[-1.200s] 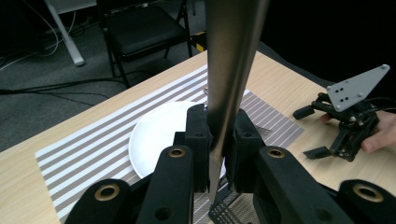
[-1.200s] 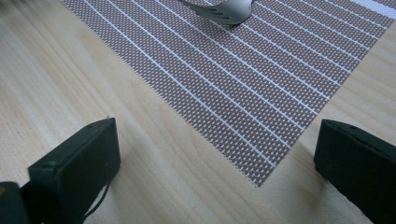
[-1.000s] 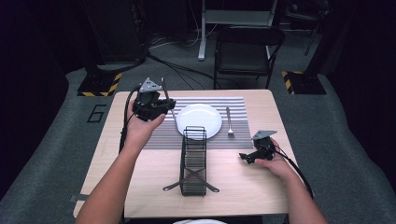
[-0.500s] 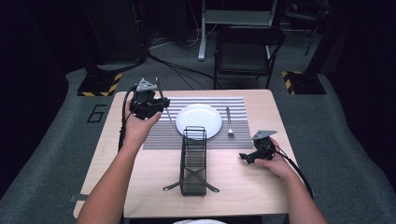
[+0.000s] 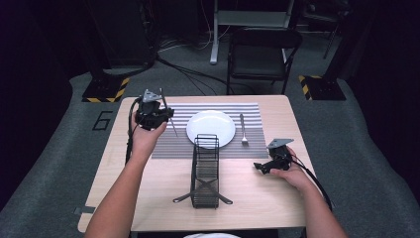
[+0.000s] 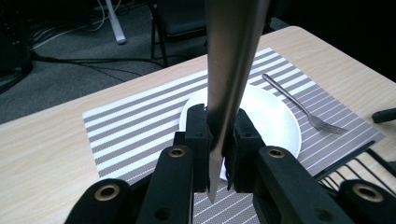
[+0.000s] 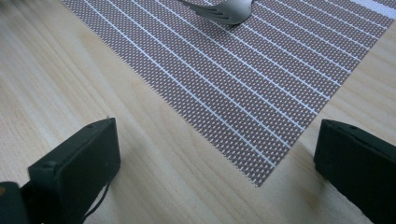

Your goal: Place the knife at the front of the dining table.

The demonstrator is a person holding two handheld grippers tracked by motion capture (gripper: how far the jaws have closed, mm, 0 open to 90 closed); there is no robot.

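My left gripper hovers over the left end of the striped placemat, shut on a steel table knife that stands steeply between its jaws. In the left gripper view the knife runs up past the pads, with the white plate and the fork beyond my left gripper. My right gripper rests low on the table near the placemat's near right corner, open with nothing between the jaws. In its own view my right gripper faces the mat corner and the fork's tines.
The white plate sits mid-placemat with the fork to its right. A black wire rack stands in front of the plate, between my hands. A black chair and floor cables lie beyond the table's far edge.
My left gripper has carried the knife leftward and lower, from beside the plate to the placemat's left end. The right gripper has stayed where it was.
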